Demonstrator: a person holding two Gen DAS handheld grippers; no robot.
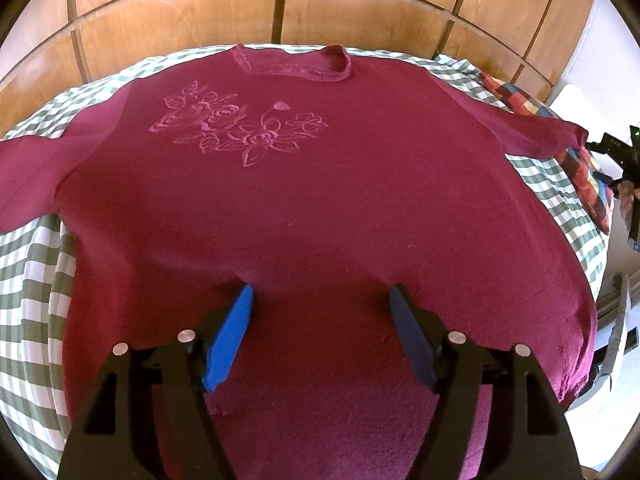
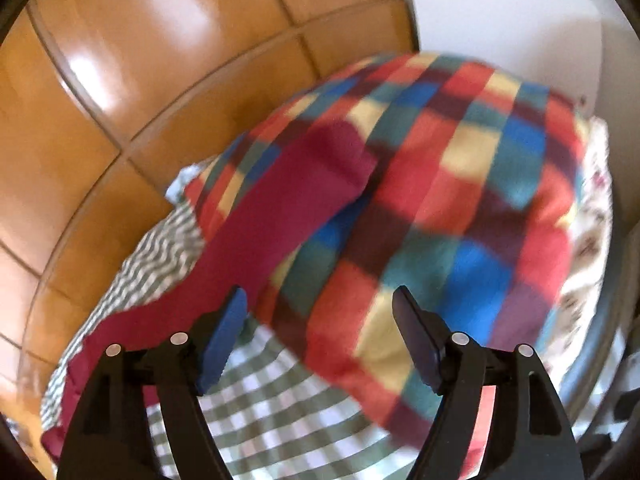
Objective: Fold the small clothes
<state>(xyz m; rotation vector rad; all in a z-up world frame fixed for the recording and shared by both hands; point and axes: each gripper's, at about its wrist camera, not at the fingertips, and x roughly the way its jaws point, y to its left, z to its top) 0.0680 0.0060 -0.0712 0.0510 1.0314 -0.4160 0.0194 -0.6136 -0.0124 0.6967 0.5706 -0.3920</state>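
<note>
Maroon knit sweater [image 1: 320, 208] flat on bed, both tools, left [image 1: 321, 300] and right [image 2: 320, 304], apart and empty; sleeve fold likely next.

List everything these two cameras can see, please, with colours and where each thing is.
sweater: one, maroon with a pink flower print, spread flat on the cloth, front up
sleeve: one, maroon, lying across the edge of the blanket
cloth: one, green and white check, under the sweater
blanket: one, squares of red, blue, yellow and teal, at the right side of the cloth
panels: several, glossy brown wood, behind the cloth
left claw: one, black with blue pads, open, low over the sweater's lower part
right claw: one, black with blue pads, open, above the blanket's near edge, holding nothing
</note>
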